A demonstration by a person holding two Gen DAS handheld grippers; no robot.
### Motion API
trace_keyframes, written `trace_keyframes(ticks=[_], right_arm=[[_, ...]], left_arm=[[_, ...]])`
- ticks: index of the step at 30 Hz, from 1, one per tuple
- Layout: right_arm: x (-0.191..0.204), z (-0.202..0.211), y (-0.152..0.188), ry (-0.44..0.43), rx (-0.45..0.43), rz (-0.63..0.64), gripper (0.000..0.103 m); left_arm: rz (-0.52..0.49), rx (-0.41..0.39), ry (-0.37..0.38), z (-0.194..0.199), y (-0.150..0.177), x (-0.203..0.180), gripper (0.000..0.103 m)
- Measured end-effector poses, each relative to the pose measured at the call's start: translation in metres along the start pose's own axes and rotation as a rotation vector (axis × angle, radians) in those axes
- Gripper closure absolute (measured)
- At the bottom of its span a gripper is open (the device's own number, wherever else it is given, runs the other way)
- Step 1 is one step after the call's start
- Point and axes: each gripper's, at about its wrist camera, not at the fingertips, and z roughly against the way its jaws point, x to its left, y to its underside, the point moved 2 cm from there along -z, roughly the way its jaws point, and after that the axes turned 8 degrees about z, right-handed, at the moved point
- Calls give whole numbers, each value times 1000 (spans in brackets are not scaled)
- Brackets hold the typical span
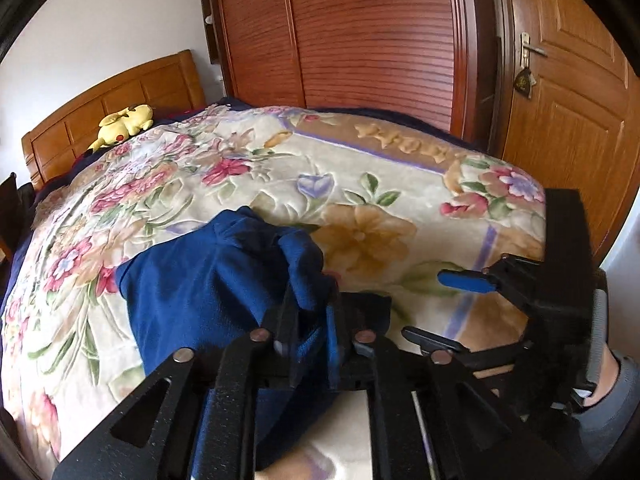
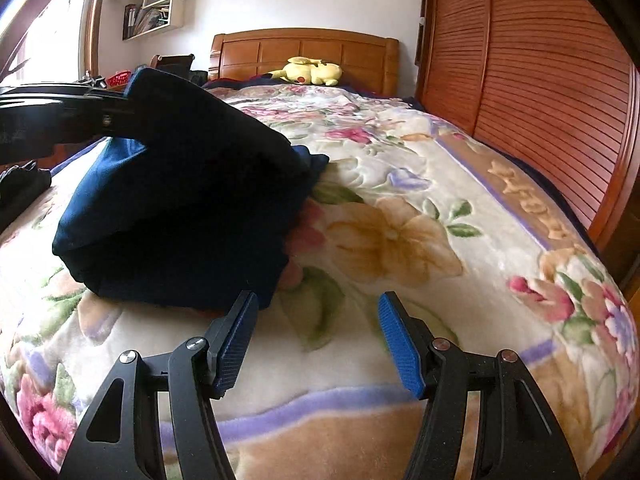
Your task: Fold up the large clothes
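My bed (image 2: 500,184) has a wooden headboard (image 2: 304,46) and a cream floral blanket (image 1: 360,184) over it. On the blanket lies a dark blue garment (image 2: 172,232), partly bunched, near the foot end. A yellow plush toy (image 2: 312,71) rests by the headboard

Our left gripper (image 1: 310,320) angles down, its jaws close together with a fold of the blue garment (image 1: 208,280) between them. Our right gripper (image 2: 318,338), just right of the garment, also tilts down, jaws spread wide with nothing between them.
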Motion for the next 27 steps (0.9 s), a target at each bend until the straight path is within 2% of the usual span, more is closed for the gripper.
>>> trace_keyframes(ticks=[2,4,7,12,15,22,27], right_arm=[[3,1,0,0,-8,8,38],[4,1,-1,3,-16,16,38],[4,0,-3,6,-30,13,38],[0,7,-8,10,-71,-21,38],[-2,17,-11,28,-111,-39,38],[-1,39,-16,29,-202,-81,38],[5,41,-23,28,-230,-82,38]], left_arm=[[18,-46,4,18,3,7,61],[51,-79,-2,31,5,19,51],[109,-110,-22,45,14,41,25],[194,-122,-89,52,43,86,23],[230,-124,-156,48,65,109,23],[325,-115,-167,39,100,145,23],[336,-103,-201,33,111,157,23]])
